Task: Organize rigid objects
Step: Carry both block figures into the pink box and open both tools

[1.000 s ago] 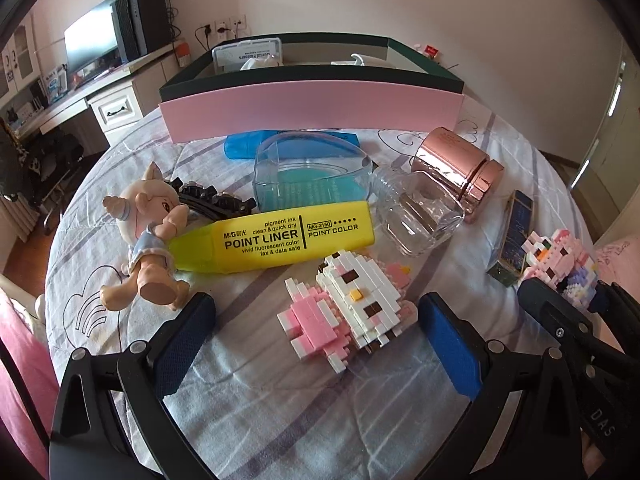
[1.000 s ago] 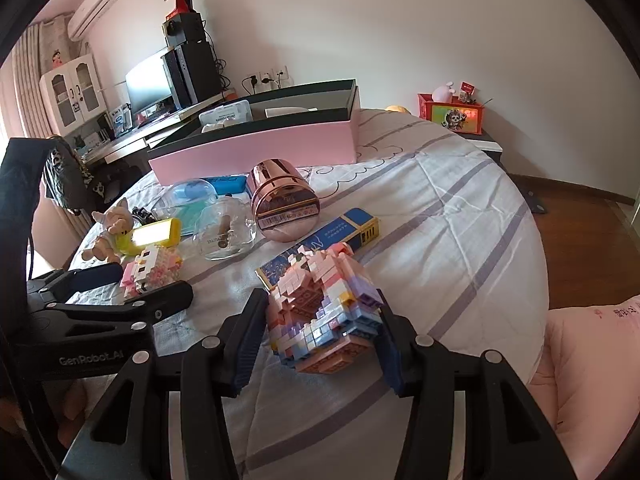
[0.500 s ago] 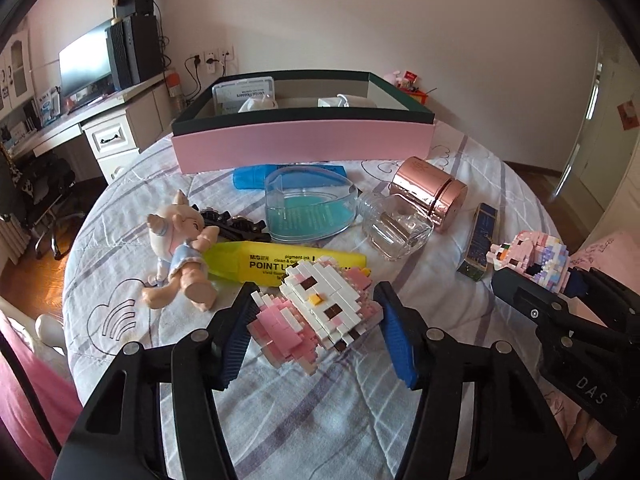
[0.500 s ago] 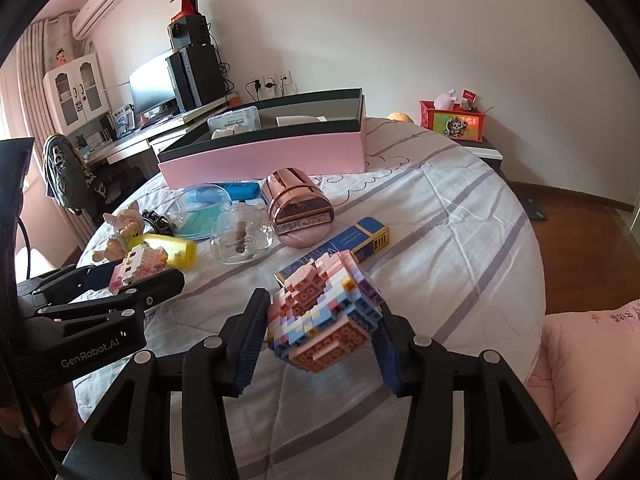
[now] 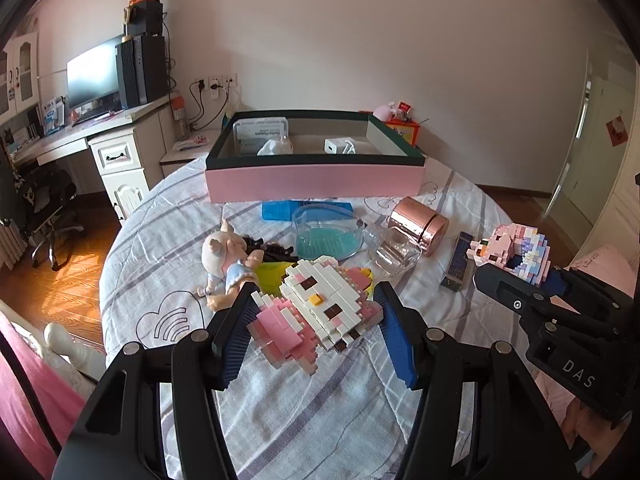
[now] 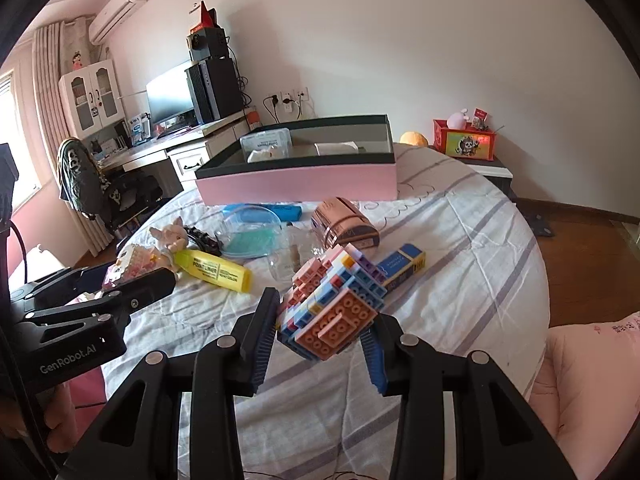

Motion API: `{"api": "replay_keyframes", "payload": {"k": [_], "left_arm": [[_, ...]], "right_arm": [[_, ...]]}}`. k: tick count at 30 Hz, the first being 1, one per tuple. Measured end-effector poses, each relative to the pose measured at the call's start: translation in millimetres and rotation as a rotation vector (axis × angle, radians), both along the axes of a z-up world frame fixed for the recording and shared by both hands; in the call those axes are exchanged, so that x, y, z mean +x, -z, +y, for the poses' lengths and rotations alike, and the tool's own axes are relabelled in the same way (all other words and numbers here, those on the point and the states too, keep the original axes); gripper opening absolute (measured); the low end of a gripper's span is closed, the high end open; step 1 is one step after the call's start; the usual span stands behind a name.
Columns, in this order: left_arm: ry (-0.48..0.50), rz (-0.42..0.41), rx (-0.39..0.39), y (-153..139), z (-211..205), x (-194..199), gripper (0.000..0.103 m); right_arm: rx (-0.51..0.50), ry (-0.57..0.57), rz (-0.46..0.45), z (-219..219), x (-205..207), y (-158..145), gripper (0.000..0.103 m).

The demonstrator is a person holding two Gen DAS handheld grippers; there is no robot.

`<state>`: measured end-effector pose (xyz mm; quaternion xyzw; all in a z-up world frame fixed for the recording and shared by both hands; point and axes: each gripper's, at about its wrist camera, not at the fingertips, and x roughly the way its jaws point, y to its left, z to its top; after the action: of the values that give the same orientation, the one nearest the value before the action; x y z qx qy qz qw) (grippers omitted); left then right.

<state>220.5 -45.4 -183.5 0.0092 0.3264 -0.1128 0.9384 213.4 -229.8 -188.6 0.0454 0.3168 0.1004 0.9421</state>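
Both brick figures now aloft

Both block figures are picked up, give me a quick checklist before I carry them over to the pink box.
1. Left gripper on the white and pink block cat: pads on both sides, cat off the cloth. Ok.
2. Right gripper on the pastel block figure: the fingers are closing with the figure between them, tilted, studded base facing the camera. Ok, but watch for slipping.
3. Free room in the pink box: bare floor between the few items inside. Ok.
4. Path to the box: teal dish, clear jar and rose-gold tin lie in the way; lift over them. Not ok at table level.
5. Loose bricks on either figure: cannot tell.
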Motion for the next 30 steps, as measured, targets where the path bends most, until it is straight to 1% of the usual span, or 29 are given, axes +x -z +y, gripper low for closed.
{"api": "replay_keyframes", "payload": {"k": [5, 8, 11, 15, 18, 20, 24, 27, 30], "left_arm": [[-0.003, -0.073, -0.003, -26.6, 4.4, -5.3, 0.060], [-0.007, -0.105, -0.001, -39.8, 7.5, -2.9, 0.060], [0.000, -0.113, -0.006, -47.3, 10.1, 7.0, 0.060], [0.022, -0.107, -0.002, -53.5, 10.7, 29.7, 0.060], [0.037, -0.107, 0.010, -59.2, 7.4, 54.8, 0.060], [0.034, -0.106, 0.037, -62.4, 3.1, 77.8, 0.060], [0.029, -0.105, 0.093, -67.6, 1.6, 130.4, 0.060], [0.006, -0.062, 0.125, -62.1, 7.0, 175.3, 0.060], [-0.009, -0.023, 0.141, -49.1, 14.8, 211.5, 0.060]], "right_arm": [[-0.011, -0.025, -0.076, 10.5, -5.8, -31.3, 0.040], [-0.007, -0.045, -0.106, 15.0, -3.2, -45.8, 0.040], [-0.015, -0.059, -0.124, 19.9, 4.9, -56.2, 0.040], [-0.012, -0.087, -0.125, 23.1, 24.1, -62.3, 0.040], [-0.018, -0.100, -0.117, 23.8, 46.9, -64.4, 0.040], [-0.033, -0.105, -0.111, 26.0, 63.2, -65.8, 0.040], [-0.058, -0.128, -0.086, 32.4, 113.1, -67.0, 0.040], [-0.045, -0.154, -0.050, 37.6, 150.9, -63.0, 0.040], [-0.068, -0.166, -0.014, 47.3, 187.7, -54.4, 0.040]]}}
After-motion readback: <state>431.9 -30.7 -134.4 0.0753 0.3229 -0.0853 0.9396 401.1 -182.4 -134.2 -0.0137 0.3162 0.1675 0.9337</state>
